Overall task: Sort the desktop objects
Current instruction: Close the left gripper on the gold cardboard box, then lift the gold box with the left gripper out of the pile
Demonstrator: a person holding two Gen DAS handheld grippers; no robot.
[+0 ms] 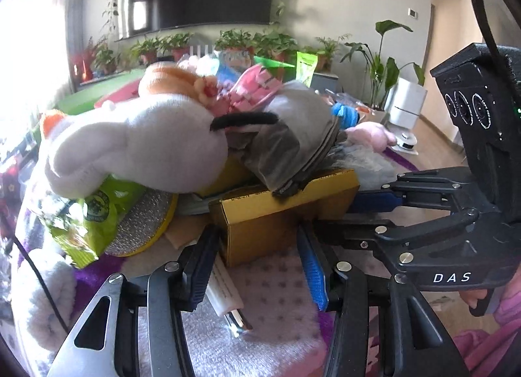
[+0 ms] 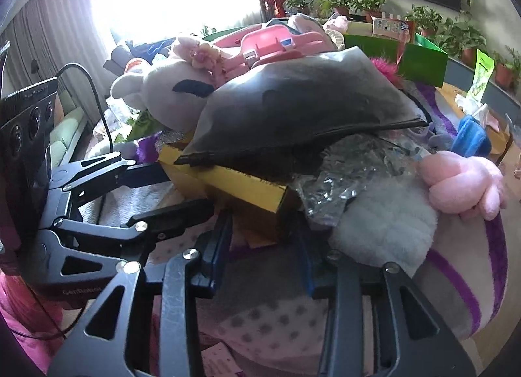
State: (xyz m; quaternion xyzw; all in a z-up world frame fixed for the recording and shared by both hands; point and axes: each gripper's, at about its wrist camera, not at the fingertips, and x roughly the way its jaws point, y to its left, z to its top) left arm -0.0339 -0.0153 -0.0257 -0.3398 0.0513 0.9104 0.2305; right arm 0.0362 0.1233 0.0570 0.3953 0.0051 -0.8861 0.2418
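Under the heap of plush toys, a yellow cardboard box (image 1: pixel 280 214) lies on the spotted pink cloth (image 1: pixel 276 292). Each gripper clasps one end of it: the left gripper (image 1: pixel 257 246) has its blue-padded fingers against the near end, and the right gripper (image 2: pixel 263 237) pinches the opposite corner. Resting on top of the box are a grey zip pouch (image 2: pixel 302 106) and a white plush rabbit (image 1: pixel 136 146); the box's contents are hidden.
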